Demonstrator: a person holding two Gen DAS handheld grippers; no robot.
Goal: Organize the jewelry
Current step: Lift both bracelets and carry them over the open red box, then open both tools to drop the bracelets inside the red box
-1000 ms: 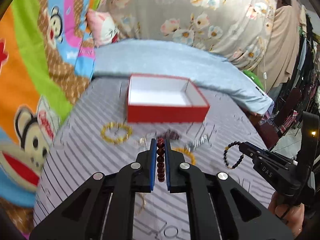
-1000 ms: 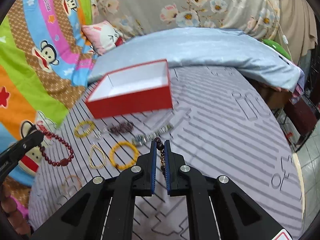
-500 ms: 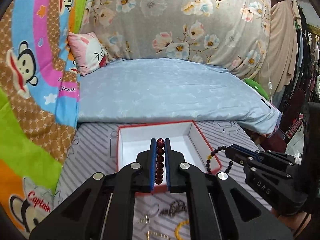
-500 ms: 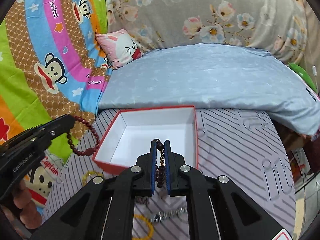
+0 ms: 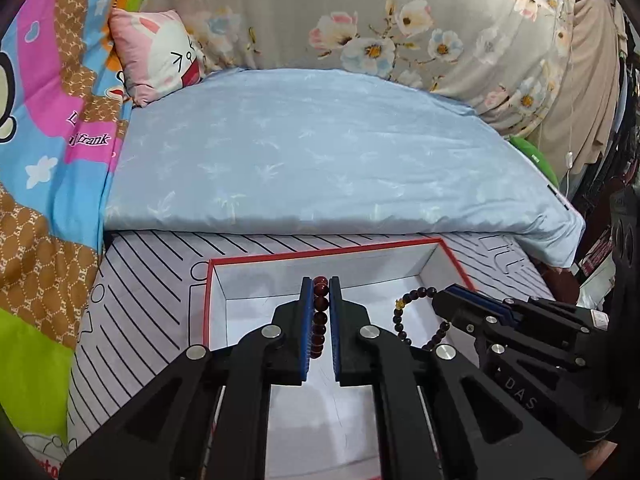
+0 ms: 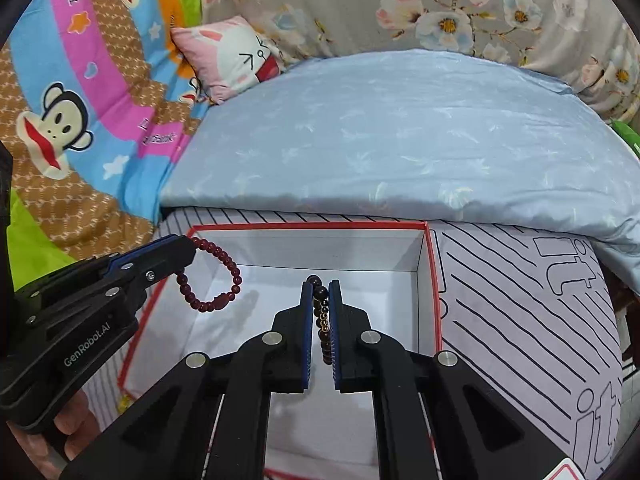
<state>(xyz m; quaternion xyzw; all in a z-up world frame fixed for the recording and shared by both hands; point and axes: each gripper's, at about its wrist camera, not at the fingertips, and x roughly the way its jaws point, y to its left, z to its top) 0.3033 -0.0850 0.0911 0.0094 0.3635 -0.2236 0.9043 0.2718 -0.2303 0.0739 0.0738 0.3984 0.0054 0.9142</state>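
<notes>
An open red box with a white inside (image 5: 248, 288) (image 6: 430, 280) lies on the striped mat. My left gripper (image 5: 320, 284) is shut on a dark red bead bracelet (image 5: 319, 320) and holds it over the box; in the right wrist view the bracelet (image 6: 224, 276) hangs as a loop from the left gripper (image 6: 188, 250). My right gripper (image 6: 319, 282) is shut on a dark bead bracelet with gold beads (image 6: 324, 324) over the box; in the left wrist view that bracelet (image 5: 404, 320) hangs from the right gripper (image 5: 438, 300).
A light blue folded quilt (image 5: 320, 160) (image 6: 400, 140) lies just behind the box. A pink cat pillow (image 5: 160, 52) and a monkey-print blanket (image 6: 60, 120) are at the back left. The grey striped mat (image 6: 540, 320) extends to the right.
Both grippers have moved forward and lower over the box, carrying their bracelets. The other jewelry on the mat has dropped out of view.
</notes>
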